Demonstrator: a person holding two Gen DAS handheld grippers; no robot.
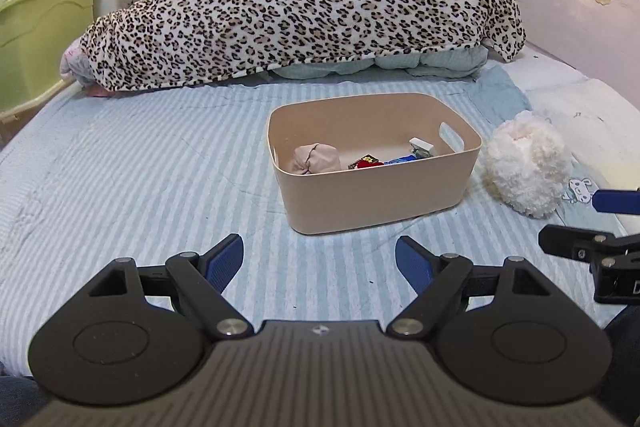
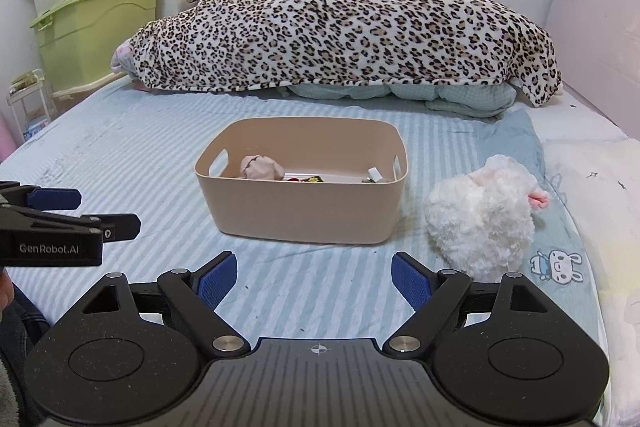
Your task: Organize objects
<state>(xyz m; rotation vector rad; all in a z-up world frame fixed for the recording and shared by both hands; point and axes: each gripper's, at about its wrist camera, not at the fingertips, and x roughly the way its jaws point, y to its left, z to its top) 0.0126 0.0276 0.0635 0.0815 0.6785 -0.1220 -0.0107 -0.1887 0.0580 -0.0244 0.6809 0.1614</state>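
Holding both grippers low over the striped bedsheet (image 1: 140, 163), you have nothing in either one: your left gripper (image 1: 319, 261) has its blue-padded jaws spread wide with only sheet between them, and your right gripper (image 2: 312, 277) is splayed just as wide and just as bare. Ahead of you, near the middle of the bed, sits the beige bin (image 1: 380, 193), upright, with a handle slot cut in each end wall. Inside it lie a crumpled beige cloth bundle (image 1: 316, 158) toward the left end, some small red and blue items (image 1: 374, 162) in the middle (too small to identify), and a little white box (image 1: 421, 147) toward the right end. Just beside the bin on its right, apart from its wall, a fluffy white plush toy (image 2: 482, 217) rests on the sheet with a pink bit showing at its far side. It lies ahead and to the right of your right gripper, close to that gripper's right finger in the right wrist view. Beyond the bin, a leopard-print blanket (image 2: 352, 27) is heaped over pale bedding, and stacked storage boxes (image 2: 94, 3) stand at the left by the wall.
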